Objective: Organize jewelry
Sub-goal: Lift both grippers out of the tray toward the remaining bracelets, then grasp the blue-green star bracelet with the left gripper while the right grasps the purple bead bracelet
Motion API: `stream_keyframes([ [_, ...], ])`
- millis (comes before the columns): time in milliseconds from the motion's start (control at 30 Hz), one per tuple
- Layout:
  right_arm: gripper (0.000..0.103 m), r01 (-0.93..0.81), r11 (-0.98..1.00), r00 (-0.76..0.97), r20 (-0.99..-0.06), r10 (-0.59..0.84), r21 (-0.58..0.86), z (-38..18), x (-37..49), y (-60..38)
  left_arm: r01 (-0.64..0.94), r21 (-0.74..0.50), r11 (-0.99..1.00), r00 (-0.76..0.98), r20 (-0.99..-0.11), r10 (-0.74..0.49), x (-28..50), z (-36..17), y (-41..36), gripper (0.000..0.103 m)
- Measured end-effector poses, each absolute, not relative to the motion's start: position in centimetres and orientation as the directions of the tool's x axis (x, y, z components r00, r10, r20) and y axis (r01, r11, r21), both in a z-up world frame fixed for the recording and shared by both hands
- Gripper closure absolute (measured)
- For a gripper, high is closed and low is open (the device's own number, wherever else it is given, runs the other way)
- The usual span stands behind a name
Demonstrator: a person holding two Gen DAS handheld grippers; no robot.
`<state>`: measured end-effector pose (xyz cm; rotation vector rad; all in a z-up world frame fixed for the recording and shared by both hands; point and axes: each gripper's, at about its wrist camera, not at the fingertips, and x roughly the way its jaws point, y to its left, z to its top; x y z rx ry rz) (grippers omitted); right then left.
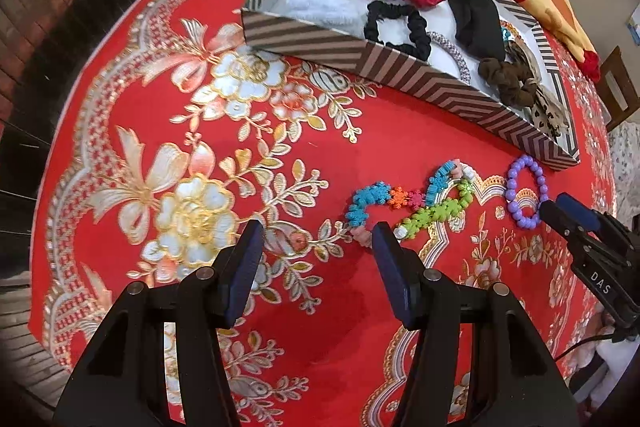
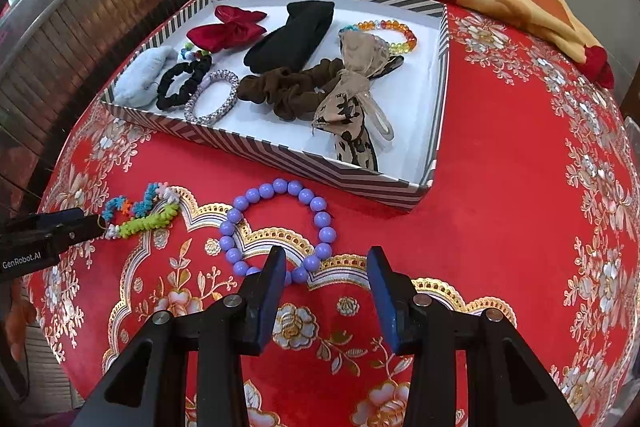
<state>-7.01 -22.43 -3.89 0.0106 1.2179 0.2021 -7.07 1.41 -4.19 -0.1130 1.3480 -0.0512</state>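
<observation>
Five bracelets (image 2: 277,227), three scrunchies (image 2: 181,84), three bows (image 2: 226,28).

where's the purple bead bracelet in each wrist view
Left wrist view: purple bead bracelet at right, on the red cloth, just below the striped box's near corner.
Right wrist view: purple bead bracelet at lower centre, just ahead of the fingers.
Shared landmark: the striped box.

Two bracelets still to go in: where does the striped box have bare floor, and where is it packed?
Bare white floor lies in the striped box at its near right corner, right of the beige patterned bow, and along the right wall below the amber bead bracelet. The left half is crowded: black scrunchie, silver coil tie, brown scrunchie.
</observation>
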Motion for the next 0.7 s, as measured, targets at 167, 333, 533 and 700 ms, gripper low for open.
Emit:
stream_keyframes([
  [167,0.063,-0.151,0.983,0.326,-0.934,0.148,0.103,-4.3,-6.4,-22.1,-0.020,-0.094,0.995,0.232,-0.969,-0.087,-6.5,-4.5,1.0,0.047],
  [333,0.063,-0.152,0.985,0.347,-0.929,0.127,0.078,-4.5,-5.9,-21.9,-0.016,-0.059,0.998,0.236,-0.970,-0.054,-5.4,-4.7,0.0,0.047],
  [533,0.063,-0.177,0.984,0.383,-0.918,0.098,0.031,-4.7,-5.8,-21.4,0.023,0.015,1.000,0.261,-0.965,0.009,-5.0,-5.1,-1.7,0.051],
  [700,0.074,-0.201,0.979,0.392,-0.912,0.120,0.042,-4.8,-6.0,-21.3,0.061,0.005,0.998,0.291,-0.957,-0.013,-5.1,-5.1,-3.1,0.091],
])
